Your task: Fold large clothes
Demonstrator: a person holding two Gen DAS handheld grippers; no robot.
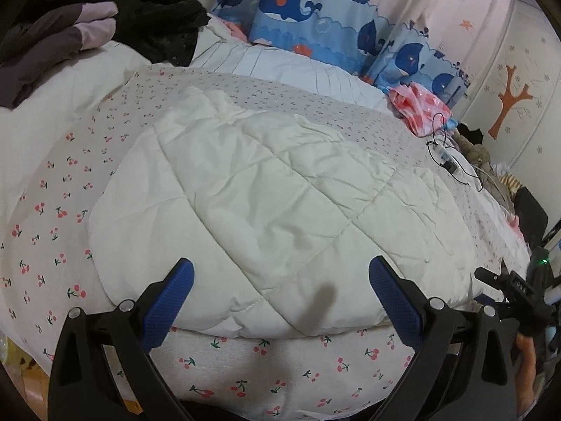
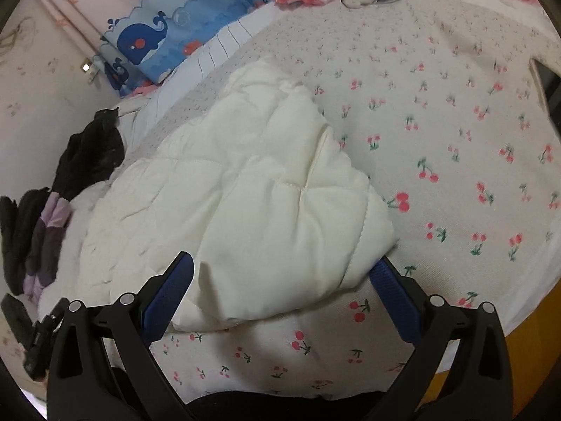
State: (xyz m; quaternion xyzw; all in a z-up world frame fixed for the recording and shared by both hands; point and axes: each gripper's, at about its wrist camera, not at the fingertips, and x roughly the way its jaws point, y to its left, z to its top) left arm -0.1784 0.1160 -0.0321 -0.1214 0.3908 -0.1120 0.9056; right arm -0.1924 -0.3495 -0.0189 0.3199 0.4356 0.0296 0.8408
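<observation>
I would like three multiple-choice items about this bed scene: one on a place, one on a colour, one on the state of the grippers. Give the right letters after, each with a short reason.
1. Where does the white quilted garment lie?
A. hanging on the wall
B. spread on the cherry-print sheet
C. on the floor

2. What colour is the whale-print fabric at the head of the bed?
A. blue
B. green
C. yellow

3. What is the state of the two grippers?
A. both shut on the garment
B. one shut, one open
C. both open, gripping nothing

Answers:
1 B, the garment rests flat on the cherry-print sheet.
2 A, the whale-print fabric is light blue with dark blue whales.
3 C, the left gripper and the right gripper both show their fingers wide apart, with nothing pinched.
</observation>
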